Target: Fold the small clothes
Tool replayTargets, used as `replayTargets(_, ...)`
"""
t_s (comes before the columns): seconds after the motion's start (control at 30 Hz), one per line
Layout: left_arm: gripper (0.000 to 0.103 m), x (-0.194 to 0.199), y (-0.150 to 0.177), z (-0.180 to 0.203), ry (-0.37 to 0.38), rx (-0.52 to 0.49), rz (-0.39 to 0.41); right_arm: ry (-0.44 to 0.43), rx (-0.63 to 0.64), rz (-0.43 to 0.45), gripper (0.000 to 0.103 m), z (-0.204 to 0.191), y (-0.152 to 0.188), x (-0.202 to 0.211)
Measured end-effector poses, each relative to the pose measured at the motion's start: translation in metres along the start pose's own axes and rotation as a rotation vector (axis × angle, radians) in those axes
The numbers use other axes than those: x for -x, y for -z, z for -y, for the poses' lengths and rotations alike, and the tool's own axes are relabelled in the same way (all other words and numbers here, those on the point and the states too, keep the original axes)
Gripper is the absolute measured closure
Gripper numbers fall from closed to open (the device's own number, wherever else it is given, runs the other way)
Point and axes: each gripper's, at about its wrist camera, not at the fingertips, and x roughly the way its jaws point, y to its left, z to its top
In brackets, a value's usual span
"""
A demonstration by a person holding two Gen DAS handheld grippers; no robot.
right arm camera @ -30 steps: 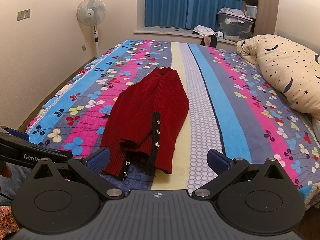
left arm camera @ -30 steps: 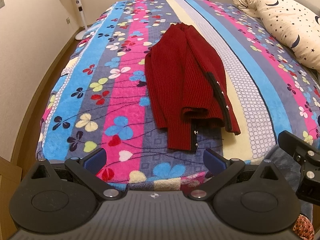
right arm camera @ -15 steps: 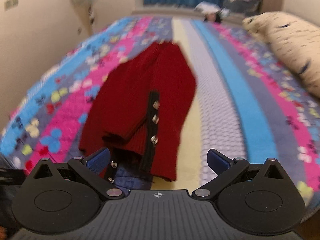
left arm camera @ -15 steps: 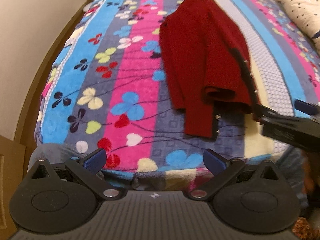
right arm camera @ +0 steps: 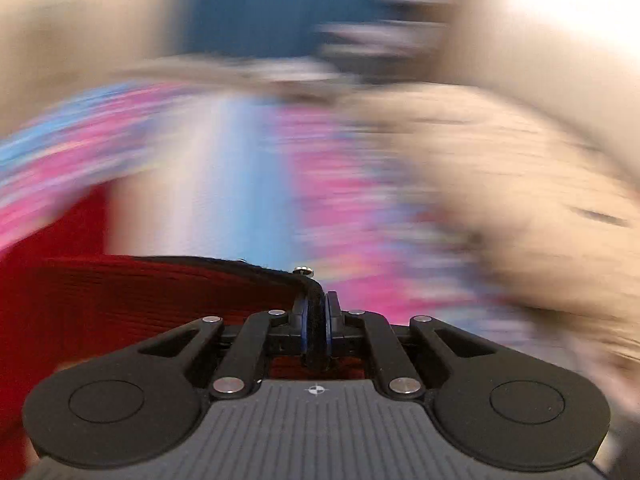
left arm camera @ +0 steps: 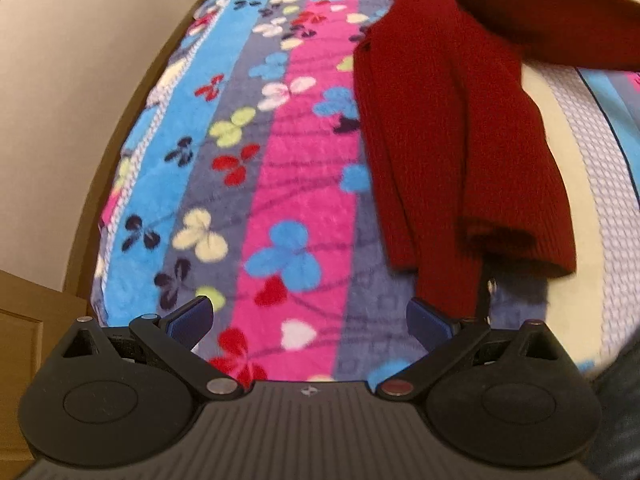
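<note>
Red knit cardigan lying lengthwise on the bed, over the floral striped blanket, hem end nearest the camera. Right gripper clamped on the cardigan's black button placket, jaws closed tight on the trim, one metal snap showing just above the pinch. Red panel lifted and stretched off to the left of the right wrist view; probably the same raised fabric seen as a dark red band across the top right of the left wrist view. Left gripper empty, jaws wide open, hovering over the blanket near the foot of the bed, right-side pad just beside the nearest hanging sleeve or hem strip.

Step in hand, as judged: opening or flipping one front panel to lay the garment flat before folding. Next move likely calls for the left gripper to pin or take the near hem so the body doesn't drag with the lifted panel.

Right wrist view heavily motion-blurred: bed pattern, pale bedding at right, curtain all smeared. Collar end of the cardigan cut off at the top. Exact sleeve layout unclear under the overlapped layers.
</note>
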Motion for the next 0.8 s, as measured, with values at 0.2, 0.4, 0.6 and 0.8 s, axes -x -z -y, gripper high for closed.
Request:
replayTargets(0.2, 0.000, -0.024, -0.008, 0.019, 0.077, -0.029, -0.002, -0.057, -0.062, 0.020, 0.019, 0.044, 0.026, -0.005)
replayTargets(0.4, 0.000, -0.064, -0.002, 0.063, 0.186, -0.184, 0.001, -0.401, 0.042, -0.166, 0.018, 0.004, 0.135, 0.069)
replayTargets(0.6, 0.000, -0.098, 0.005, 0.106, 0.268, -0.320, -0.030, -0.571, 0.040, -0.291, 0.018, -0.046, 0.183, 0.144)
replayTargets(0.8, 0.084, -0.089, -0.007, 0.095, 0.317, -0.363, -0.095, -0.582, 0.118, -0.307, 0.018, -0.060, 0.186, 0.170)
